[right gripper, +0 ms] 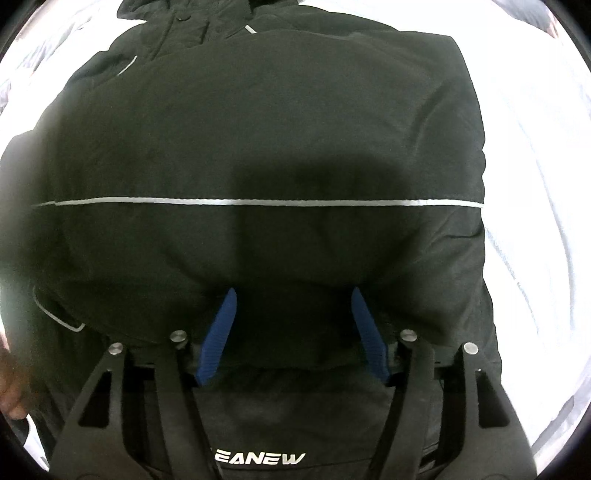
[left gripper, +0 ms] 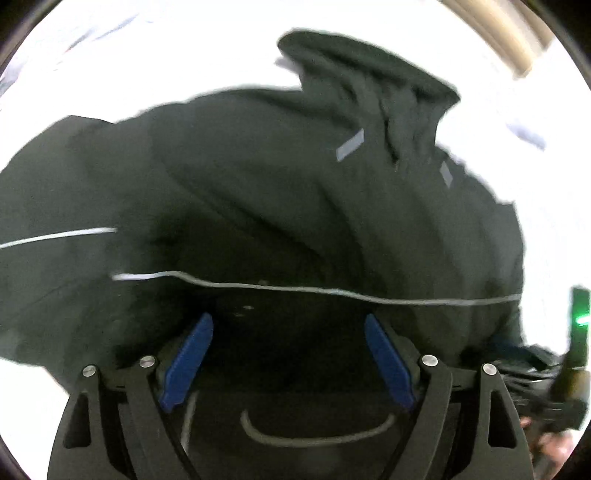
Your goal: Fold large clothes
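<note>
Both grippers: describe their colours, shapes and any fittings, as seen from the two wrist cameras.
The left gripper has two blue, ridged finger pads on black linkage arms with triangular cut-outs and round silver pivot pins. The right gripper is built the same: blue ribbed pads, black arms, silver pins. In the left wrist view the other handheld unit at the right edge shows a green light.

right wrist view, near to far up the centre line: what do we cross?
White brand lettering → right gripper, jaws apart over the black jacket → horizontal reflective stripe → short reflective tab near the collar.
</note>
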